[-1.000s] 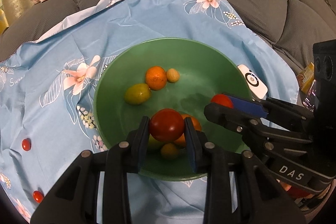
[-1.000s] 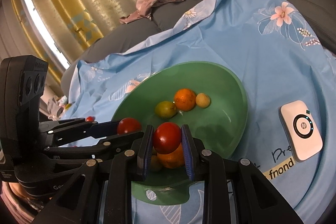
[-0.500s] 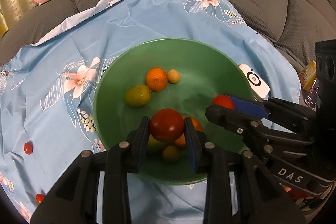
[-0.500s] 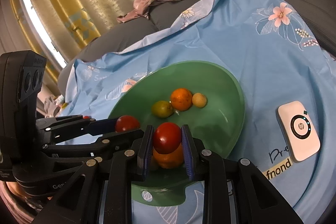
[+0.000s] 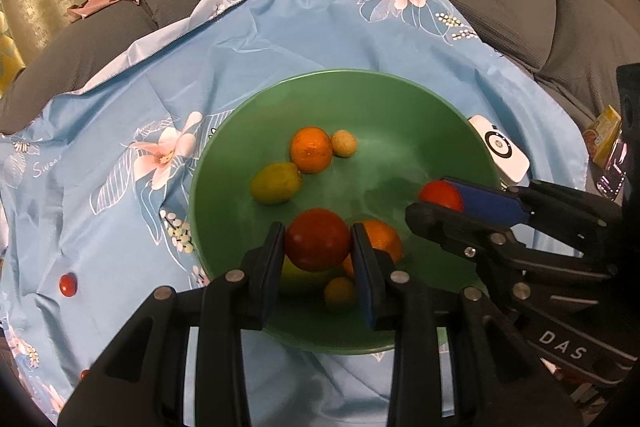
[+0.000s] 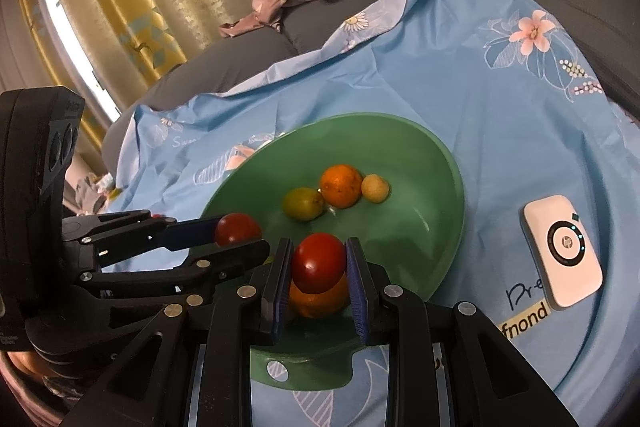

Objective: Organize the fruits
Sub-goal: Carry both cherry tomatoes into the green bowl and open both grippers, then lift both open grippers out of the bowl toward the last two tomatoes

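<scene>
Both grippers were clamped on fruit over the green bowl [image 5: 400, 87]: the left gripper [image 5: 318, 247] on one red tomato [image 5: 317, 239], the right gripper [image 6: 318, 263] on another tomato [image 6: 318, 261]. Inside the bowl lay an orange [image 5: 311, 149] and a yellow-green lemon [image 5: 275, 183], on the blue floral cloth [image 5: 280, 27].

Green bowl [image 5: 400, 99] on light-blue cloth [image 5: 280, 35] (pink-flowered).

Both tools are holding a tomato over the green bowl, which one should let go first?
Probably left. The left tool holds its tomato over the bowl interior; the right tool holds its tomato nearer the rim, directly above an orange.
</scene>
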The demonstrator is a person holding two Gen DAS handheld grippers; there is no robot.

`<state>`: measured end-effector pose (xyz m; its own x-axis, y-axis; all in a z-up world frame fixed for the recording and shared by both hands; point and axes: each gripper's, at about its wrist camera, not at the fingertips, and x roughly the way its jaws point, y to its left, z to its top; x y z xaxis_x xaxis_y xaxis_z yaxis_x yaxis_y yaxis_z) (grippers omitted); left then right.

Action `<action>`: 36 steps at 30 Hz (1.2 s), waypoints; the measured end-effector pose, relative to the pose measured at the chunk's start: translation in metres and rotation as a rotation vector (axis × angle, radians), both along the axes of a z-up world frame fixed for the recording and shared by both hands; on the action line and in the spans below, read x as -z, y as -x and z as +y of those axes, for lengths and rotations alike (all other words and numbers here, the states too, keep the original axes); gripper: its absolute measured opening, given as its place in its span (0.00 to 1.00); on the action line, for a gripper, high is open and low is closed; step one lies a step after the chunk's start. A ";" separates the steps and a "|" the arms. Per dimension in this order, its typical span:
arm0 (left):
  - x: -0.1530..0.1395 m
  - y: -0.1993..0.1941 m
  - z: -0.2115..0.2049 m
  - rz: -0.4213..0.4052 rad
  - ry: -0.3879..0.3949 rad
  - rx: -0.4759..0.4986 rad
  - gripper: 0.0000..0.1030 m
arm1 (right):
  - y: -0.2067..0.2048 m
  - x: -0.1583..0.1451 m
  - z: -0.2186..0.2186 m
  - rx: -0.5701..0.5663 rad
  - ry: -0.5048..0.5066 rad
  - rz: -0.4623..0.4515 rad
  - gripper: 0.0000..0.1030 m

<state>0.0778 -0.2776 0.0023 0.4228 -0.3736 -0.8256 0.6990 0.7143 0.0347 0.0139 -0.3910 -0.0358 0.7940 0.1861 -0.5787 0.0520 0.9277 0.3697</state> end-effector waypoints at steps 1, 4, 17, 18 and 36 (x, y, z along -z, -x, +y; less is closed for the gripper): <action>0.000 0.000 0.001 -0.005 -0.002 -0.004 0.36 | 0.001 0.000 0.000 0.002 0.002 0.001 0.28; -0.003 -0.001 0.003 -0.021 -0.012 -0.025 0.50 | 0.001 -0.002 -0.001 0.008 -0.003 0.004 0.28; -0.017 0.013 0.038 -0.064 -0.010 -0.120 0.84 | 0.014 -0.016 0.005 0.019 0.020 -0.010 0.36; -0.018 0.016 0.042 -0.066 -0.009 -0.127 0.84 | 0.016 -0.018 0.006 0.019 0.022 -0.012 0.36; -0.004 0.056 0.173 0.012 0.049 -0.398 0.84 | 0.033 -0.037 0.065 -0.107 0.083 -0.026 0.36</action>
<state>0.0216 -0.1047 0.0065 0.5329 -0.2211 -0.8168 0.3670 0.9301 -0.0123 -0.0194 -0.3259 0.0013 0.7872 0.2233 -0.5749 -0.0579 0.9548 0.2915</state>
